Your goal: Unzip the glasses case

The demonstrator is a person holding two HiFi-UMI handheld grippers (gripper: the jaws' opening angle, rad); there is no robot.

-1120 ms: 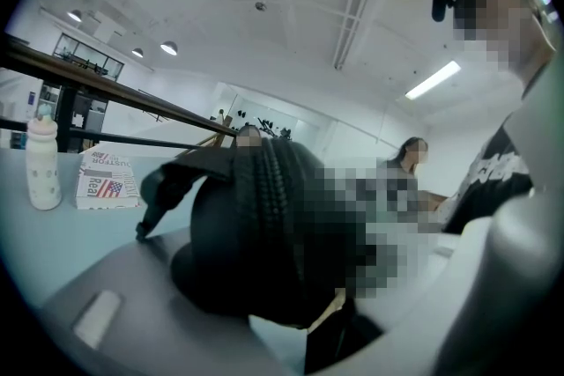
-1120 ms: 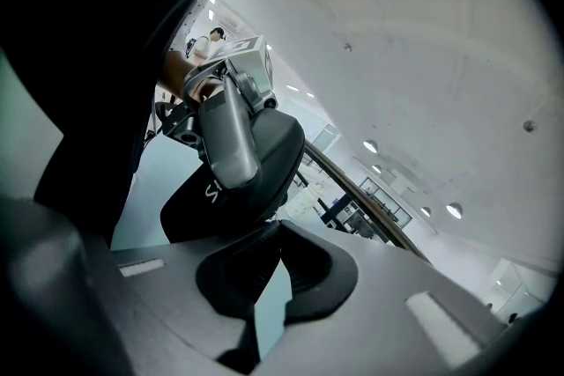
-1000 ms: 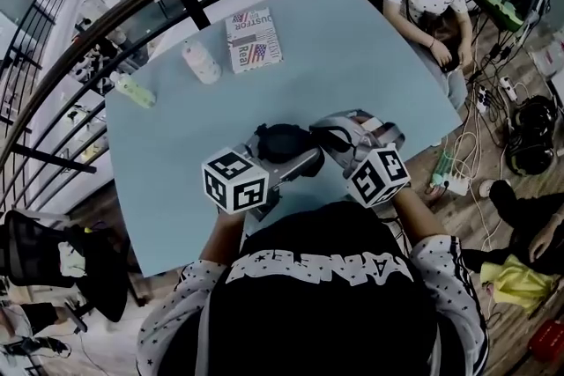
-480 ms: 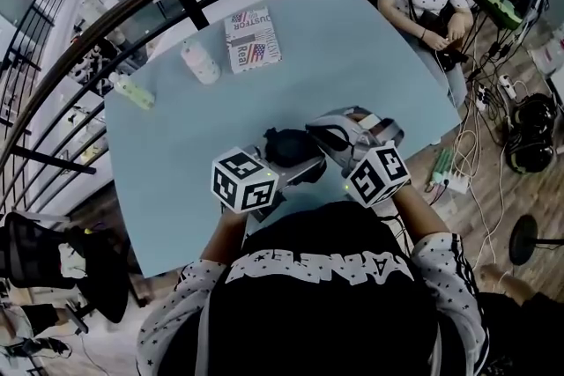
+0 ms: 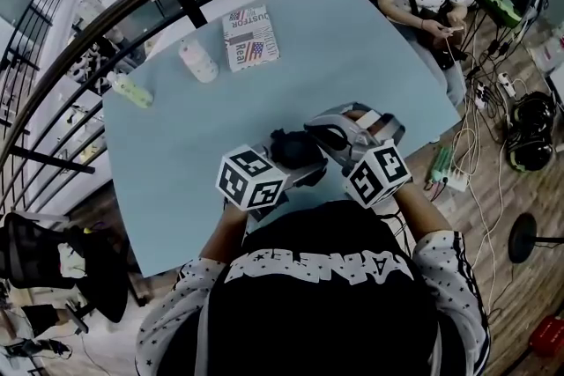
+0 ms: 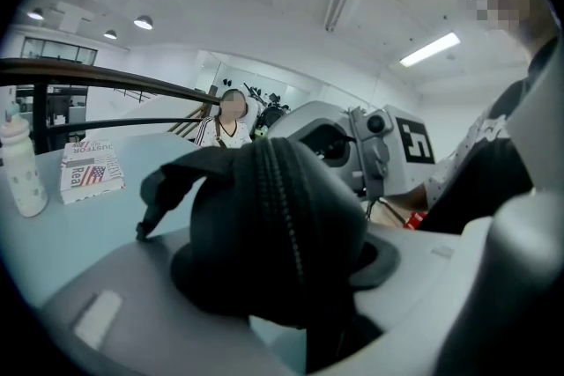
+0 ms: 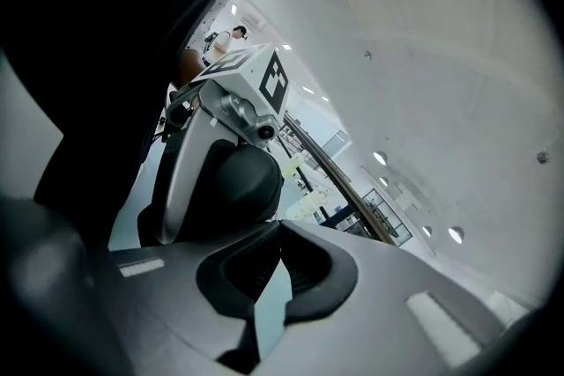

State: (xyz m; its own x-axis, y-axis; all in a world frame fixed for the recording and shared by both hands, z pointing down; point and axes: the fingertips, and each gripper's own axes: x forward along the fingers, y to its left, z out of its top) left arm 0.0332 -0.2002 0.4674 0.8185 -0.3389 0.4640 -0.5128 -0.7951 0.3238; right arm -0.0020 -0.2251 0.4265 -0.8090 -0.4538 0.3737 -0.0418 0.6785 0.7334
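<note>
Black top with white lettering, pale sleeves dotted, seemingly, with stars.

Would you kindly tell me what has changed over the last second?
The left gripper, holding the glasses case, has shifted right in the head view, nearer the right gripper. The right gripper stays put, fingers shut; the book and white bottle have not moved.
</note>
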